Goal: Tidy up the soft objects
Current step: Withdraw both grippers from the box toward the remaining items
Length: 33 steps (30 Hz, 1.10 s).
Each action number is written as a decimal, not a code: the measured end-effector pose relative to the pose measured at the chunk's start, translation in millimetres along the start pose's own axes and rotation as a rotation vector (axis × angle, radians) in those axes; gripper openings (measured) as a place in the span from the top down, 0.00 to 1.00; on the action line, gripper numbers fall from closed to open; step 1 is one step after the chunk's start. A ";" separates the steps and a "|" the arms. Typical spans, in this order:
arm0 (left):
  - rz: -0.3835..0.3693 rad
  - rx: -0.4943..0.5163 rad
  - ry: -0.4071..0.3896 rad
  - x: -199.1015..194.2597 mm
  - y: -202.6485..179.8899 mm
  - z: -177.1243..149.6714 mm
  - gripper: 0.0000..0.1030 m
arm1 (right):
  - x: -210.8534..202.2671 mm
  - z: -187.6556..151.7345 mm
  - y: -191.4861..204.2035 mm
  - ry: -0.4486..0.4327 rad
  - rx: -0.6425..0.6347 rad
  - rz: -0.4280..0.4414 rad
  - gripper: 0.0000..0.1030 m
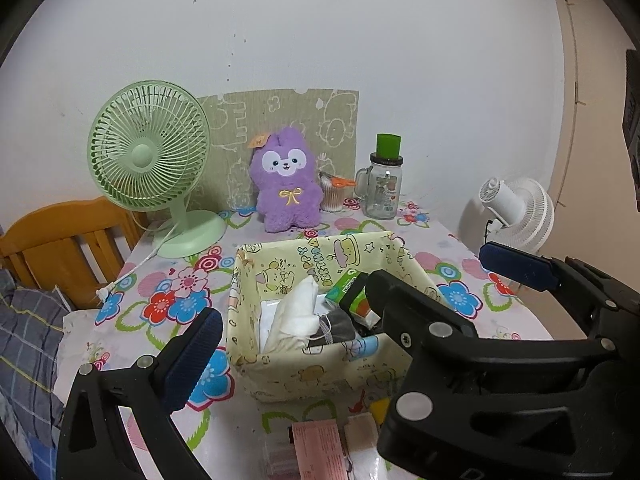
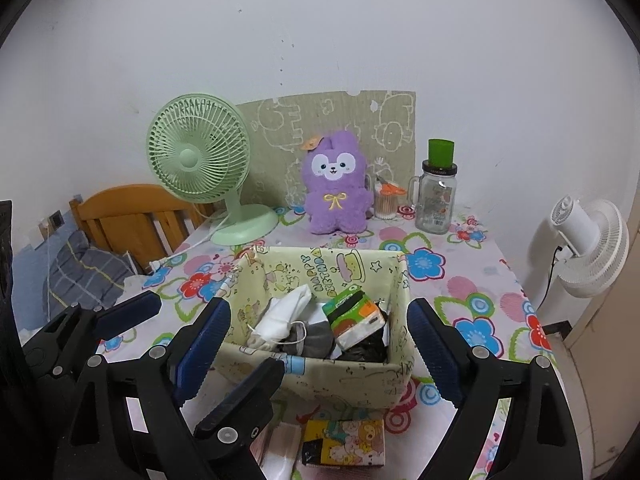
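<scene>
Right wrist view: right gripper hovers low-centre, jaws wide around the fabric bin. Left gripper crosses the frame's bottom, jaws wide, empty.

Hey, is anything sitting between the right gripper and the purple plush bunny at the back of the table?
Yes. The fabric storage box stands on the table directly between the open right gripper and the purple plush bunny. It already holds a tissue pack and cloth items, so the reach would likely go over or around it.

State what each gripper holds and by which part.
Nothing is held. The left gripper and right gripper are both open, with only the fabric basket beyond them.
</scene>
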State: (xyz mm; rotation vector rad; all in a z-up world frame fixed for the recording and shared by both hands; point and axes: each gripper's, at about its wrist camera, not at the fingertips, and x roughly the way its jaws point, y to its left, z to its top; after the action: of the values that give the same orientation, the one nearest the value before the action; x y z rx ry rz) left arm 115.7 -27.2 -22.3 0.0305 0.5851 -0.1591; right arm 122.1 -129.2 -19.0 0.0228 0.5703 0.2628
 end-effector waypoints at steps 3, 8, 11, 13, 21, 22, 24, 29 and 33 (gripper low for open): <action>0.000 0.000 -0.005 -5.9 -1.0 -1.7 0.00 | -6.4 -1.9 1.8 -0.005 -0.002 -0.001 0.11; -0.005 -0.005 -0.011 -15.5 -2.8 -6.4 0.00 | -16.5 -5.7 4.2 -0.011 -0.004 0.003 0.11; -0.009 -0.013 -0.007 -18.9 -2.9 -10.9 0.00 | -20.3 -9.9 5.2 -0.009 -0.007 0.004 0.11; -0.013 -0.016 -0.004 -20.9 -3.0 -14.1 0.00 | -21.7 -13.4 6.0 -0.004 -0.009 0.005 0.11; -0.023 -0.033 0.026 -22.1 -4.8 -28.1 0.00 | -24.8 -28.7 4.2 0.022 0.007 0.009 0.11; -0.025 -0.032 0.028 -22.1 -5.6 -29.8 0.00 | -24.7 -31.2 3.5 0.028 0.010 0.011 0.11; -0.027 -0.033 0.035 -21.9 -7.4 -33.7 0.00 | -24.3 -35.3 1.9 0.036 0.015 0.009 0.11; -0.031 -0.042 0.058 -17.7 -9.5 -47.7 0.00 | -22.6 -51.0 -4.9 0.061 0.032 0.003 0.11; -0.041 -0.061 0.086 -13.3 -8.6 -58.2 0.00 | -21.1 -60.9 -7.7 0.073 0.024 0.001 0.11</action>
State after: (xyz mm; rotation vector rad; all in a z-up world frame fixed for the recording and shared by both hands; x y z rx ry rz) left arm 71.6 -29.6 -63.4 -0.0341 0.6759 -0.1805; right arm 74.3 -145.1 -59.8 0.0371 0.6462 0.2589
